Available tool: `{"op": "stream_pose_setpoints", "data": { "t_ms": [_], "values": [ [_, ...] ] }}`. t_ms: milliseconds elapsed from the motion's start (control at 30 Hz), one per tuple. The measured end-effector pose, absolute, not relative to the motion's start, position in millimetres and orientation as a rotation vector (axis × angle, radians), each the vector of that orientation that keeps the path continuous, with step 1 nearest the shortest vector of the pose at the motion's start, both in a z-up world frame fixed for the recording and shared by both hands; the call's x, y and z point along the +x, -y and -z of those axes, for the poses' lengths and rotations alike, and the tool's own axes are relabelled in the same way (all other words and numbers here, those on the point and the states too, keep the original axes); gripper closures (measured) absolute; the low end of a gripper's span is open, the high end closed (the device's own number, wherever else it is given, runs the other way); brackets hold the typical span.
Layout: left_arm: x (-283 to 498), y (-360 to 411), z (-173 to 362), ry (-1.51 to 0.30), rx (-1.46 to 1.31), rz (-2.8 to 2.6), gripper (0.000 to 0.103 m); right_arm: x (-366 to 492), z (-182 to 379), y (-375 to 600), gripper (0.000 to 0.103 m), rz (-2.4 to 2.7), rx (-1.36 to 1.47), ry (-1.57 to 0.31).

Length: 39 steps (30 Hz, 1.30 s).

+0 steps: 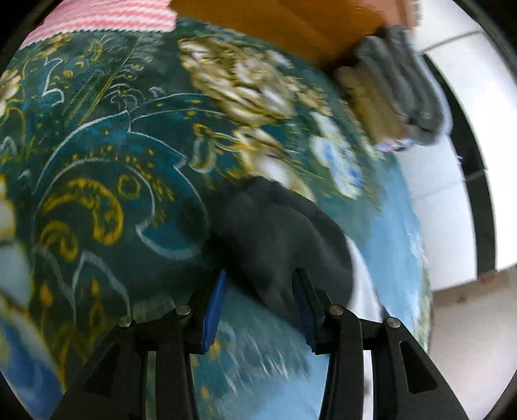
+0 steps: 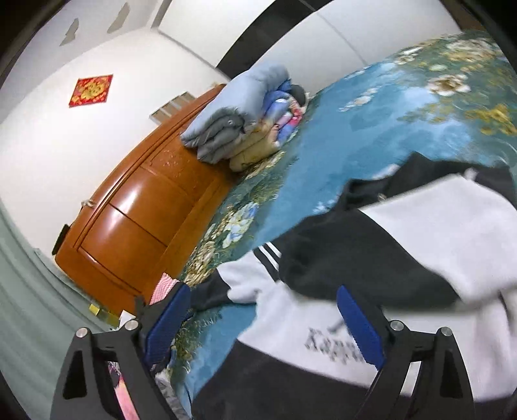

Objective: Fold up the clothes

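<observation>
A black and white sweatshirt [image 2: 404, 232] with dark lettering on its white chest lies crumpled on the bed. My right gripper [image 2: 263, 290] hovers just over it, open wide, blue pads [image 2: 362, 326] on either side of the white panel. In the left wrist view a dark part of the garment [image 1: 278, 232] bunches on the blanket and reaches in between the fingers of my left gripper [image 1: 260, 274]. Those jaws stand apart and do not pinch the cloth. The view is blurred.
A teal floral blanket [image 1: 106, 155] covers the bed. Folded quilts [image 2: 232, 119] are stacked against the orange wooden headboard [image 2: 139, 206]. A pink striped cloth [image 1: 106, 16] lies at the blanket's far edge. White wall and floor lie beyond the bed edge [image 1: 420, 245].
</observation>
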<state>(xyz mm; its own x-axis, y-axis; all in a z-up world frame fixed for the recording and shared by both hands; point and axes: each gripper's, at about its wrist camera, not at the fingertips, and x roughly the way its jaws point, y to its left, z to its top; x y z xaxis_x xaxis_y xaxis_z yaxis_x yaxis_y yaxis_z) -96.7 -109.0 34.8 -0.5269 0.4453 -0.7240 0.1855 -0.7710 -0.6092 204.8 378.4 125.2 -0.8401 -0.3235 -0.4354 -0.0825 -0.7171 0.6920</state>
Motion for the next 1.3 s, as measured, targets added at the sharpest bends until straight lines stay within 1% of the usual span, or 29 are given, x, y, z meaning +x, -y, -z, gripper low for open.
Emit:
{"op": "stream_pose_setpoints", "data": {
  "t_ms": [100, 133, 167, 200, 300, 400, 433, 533, 567, 700, 800, 933, 1033, 1167, 1300],
  "values": [
    [-113.1, 109.7, -30.5, 1.031, -1.469, -2.460, 0.060, 216.7, -107.5, -385.9, 0.009, 2.673, 0.825, 1.145],
    [-118.6, 109.9, -29.0, 1.048, -1.481, -2.473, 0.063, 223.3, -105.1, -389.5, 0.009, 2.671, 0.832, 1.158],
    [-124.1, 110.2, -27.6, 1.064, -1.493, -2.486, 0.071, 227.0, -100.3, -393.2, 0.009, 2.670, 0.837, 1.179],
    [-129.6, 110.4, -26.1, 1.081, -1.504, -2.498, 0.091, 229.1, -95.0, -397.2, 0.009, 2.667, 0.833, 1.206],
    [-144.3, 108.9, -25.7, 1.106, -1.527, -2.549, 0.094, 230.2, -88.9, -405.7, 0.009, 2.652, 0.814, 1.245],
    [-133.1, 70.6, -83.8, 0.796, -1.367, -2.701, 0.095, 238.1, -91.0, -413.3, 0.009, 2.655, 0.780, 1.265],
    [-124.7, 51.0, -110.5, 0.688, -1.293, -2.718, 0.095, 241.5, -93.5, -415.9, 0.009, 2.670, 0.764, 1.267],
    [-92.6, -4.7, -187.2, 0.464, -1.061, -2.679, 0.095, 252.1, -99.1, -423.8, 0.009, 2.718, 0.724, 1.274],
    [-76.7, -24.1, -216.7, 0.401, -0.982, -2.644, 0.095, 255.3, -100.8, -426.5, 0.009, 2.725, 0.711, 1.282],
    [-27.9, -98.2, -283.1, 0.244, -0.820, -2.511, 0.095, 269.0, -107.3, -436.8, 0.009, 2.749, 0.653, 1.310],
    [3.8, -161.5, -282.9, 0.127, -0.825, -2.427, 0.095, 281.2, -113.9, -444.9, 0.009, 2.797, 0.611, 1.321],
    [47.2, -246.4, -279.3, -0.025, -0.831, -2.312, 0.095, 298.1, -114.7, -464.1, 0.009, 2.863, 0.564, 1.378],
    [92.4, -311.3, -235.1, -0.175, -0.868, -2.246, 0.095, 311.9, -109.2, -484.4, 0.009, 2.898, 0.544, 1.470],
    [139.5, -389.6, -168.1, -0.441, -0.880, -2.178, 0.095, 331.7, -92.7, -512.0, 0.009, 2.868, 0.502, 1.680],
    [163.7, -427.7, -115.8, -0.551, -0.960, -2.122, 0.095, 348.9, -81.2, -532.9, 0.009, 2.838, 0.451, 1.838]
  ]
}}
